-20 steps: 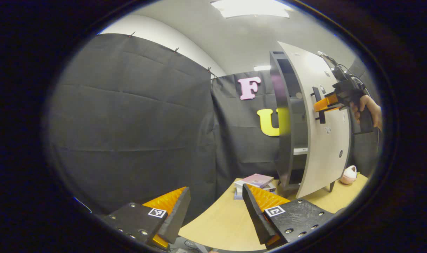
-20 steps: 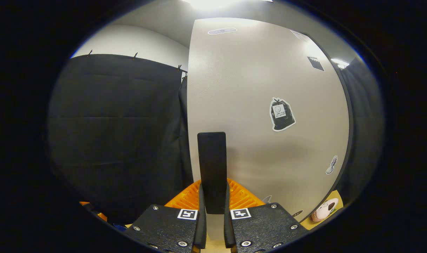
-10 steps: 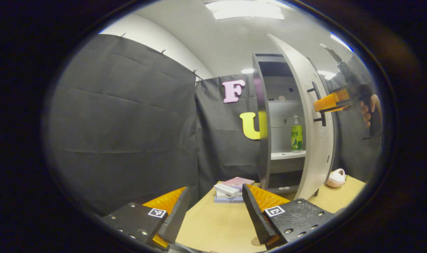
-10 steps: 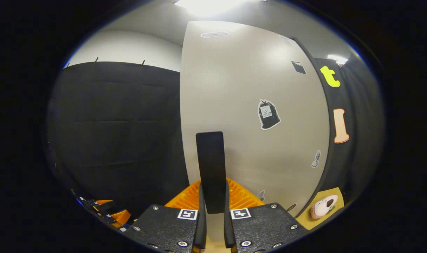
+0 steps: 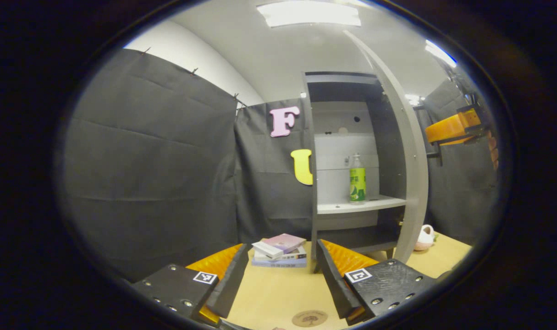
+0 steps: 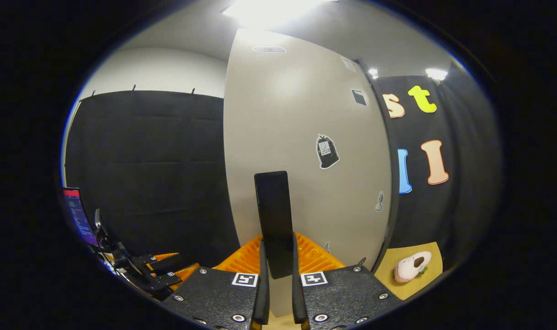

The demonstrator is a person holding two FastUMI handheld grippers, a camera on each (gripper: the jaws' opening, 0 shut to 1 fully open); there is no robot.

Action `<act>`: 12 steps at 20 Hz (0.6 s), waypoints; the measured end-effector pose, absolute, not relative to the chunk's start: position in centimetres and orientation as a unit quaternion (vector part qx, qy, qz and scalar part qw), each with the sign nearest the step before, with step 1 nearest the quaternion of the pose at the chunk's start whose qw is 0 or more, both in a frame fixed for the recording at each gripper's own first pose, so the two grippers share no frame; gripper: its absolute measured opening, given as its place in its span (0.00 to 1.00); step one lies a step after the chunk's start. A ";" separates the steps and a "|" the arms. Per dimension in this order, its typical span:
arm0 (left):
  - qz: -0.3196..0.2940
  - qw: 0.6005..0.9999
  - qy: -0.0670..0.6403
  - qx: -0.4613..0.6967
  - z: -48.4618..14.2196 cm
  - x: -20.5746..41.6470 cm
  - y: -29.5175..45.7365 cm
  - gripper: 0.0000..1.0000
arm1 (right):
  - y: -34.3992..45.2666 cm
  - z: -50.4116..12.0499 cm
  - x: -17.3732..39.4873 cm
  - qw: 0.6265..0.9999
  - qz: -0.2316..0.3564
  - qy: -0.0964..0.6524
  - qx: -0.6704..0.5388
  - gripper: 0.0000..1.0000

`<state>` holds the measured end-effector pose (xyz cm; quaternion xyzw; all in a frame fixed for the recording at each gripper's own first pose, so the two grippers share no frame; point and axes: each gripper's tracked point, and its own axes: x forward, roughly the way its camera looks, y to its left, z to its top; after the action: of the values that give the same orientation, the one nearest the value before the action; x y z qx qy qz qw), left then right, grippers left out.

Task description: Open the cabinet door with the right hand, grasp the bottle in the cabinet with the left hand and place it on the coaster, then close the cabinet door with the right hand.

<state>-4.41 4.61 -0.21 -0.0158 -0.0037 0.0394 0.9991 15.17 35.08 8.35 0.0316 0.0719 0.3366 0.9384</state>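
In the left gripper view a grey cabinet (image 5: 312,151) stands on the table with its door (image 5: 409,151) swung wide, edge-on to me. A clear bottle with a green label (image 5: 357,179) stands upright on the middle shelf (image 5: 358,205). A round brown coaster (image 5: 309,318) lies on the table near my left gripper (image 5: 282,275), which is open and holds nothing. In the right gripper view my right gripper (image 6: 277,275) is shut on the door's black handle (image 6: 273,222). That gripper shows far right in the left gripper view (image 5: 454,129).
A stack of books (image 5: 278,250) lies on the wooden table (image 5: 269,293) left of the cabinet. A pink plush toy (image 5: 425,236) sits on the table behind the door (image 6: 411,266). A monitor (image 6: 79,215) stands at the far left in the right gripper view.
The door has swung from nearly shut to wide open, pulled by my right gripper. The bottle and shelf came into sight. My left gripper's view turned toward the cabinet, and the coaster appeared.
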 end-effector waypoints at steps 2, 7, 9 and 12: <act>0.025 0.999 -0.005 -0.020 0.0 -4.2 2.3 0.90 | 34.3 8.5 15.0 0.940 0.331 0.070 0.032 0.20; -0.001 1.000 -0.008 -0.016 0.7 -4.0 -2.5 0.90 | 32.8 8.6 15.1 0.945 0.319 0.064 0.034 0.19; -0.007 1.000 -0.009 -0.017 1.0 -4.1 -4.1 0.86 | 32.5 8.5 15.1 0.946 0.315 0.063 0.035 0.19; -0.010 1.000 -0.013 -0.015 1.8 -4.4 -6.2 0.85 | 31.5 8.5 15.3 0.950 0.304 0.056 0.037 0.19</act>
<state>-4.42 -6.19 1.79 -0.0151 -0.0125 -0.0103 0.9998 15.31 31.48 8.55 0.0374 0.0563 0.3043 0.9502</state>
